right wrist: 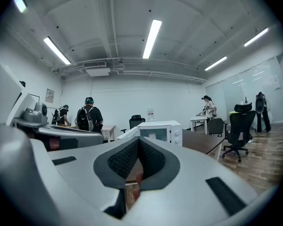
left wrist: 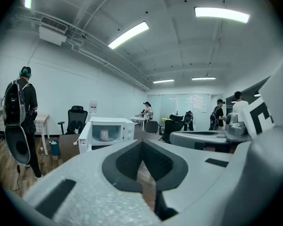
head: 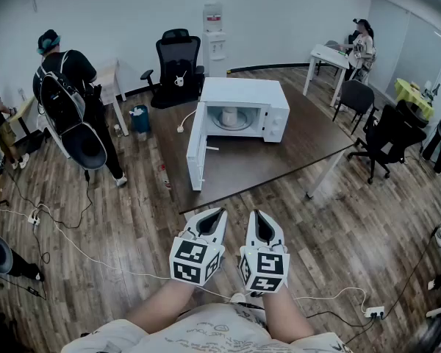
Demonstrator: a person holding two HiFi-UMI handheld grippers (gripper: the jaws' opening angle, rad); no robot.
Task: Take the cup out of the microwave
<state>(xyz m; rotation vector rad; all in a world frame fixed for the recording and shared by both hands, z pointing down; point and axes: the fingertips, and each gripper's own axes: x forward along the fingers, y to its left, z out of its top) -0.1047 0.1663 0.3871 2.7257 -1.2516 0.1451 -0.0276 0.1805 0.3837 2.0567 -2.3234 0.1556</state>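
Note:
A white microwave [head: 244, 94] stands on a dark table [head: 279, 153] with its door [head: 196, 147] swung wide open to the left. Inside it, on the turntable, sits a pale cup [head: 230, 115], also seen small in the left gripper view [left wrist: 104, 135] and the right gripper view [right wrist: 152, 136]. Both grippers hover side by side over the floor, short of the table's near edge and well apart from the microwave. The left gripper [head: 221, 210] [left wrist: 141, 141] is shut with nothing in it. The right gripper [head: 255, 212] [right wrist: 138, 139] also has its jaws together and holds nothing.
A person with a backpack [head: 70, 87] stands at the left beside a small white table. Black office chairs stand behind the microwave [head: 178, 61] and at the right [head: 386, 134]. Cables [head: 73, 245] and a power strip [head: 375, 312] lie on the wooden floor.

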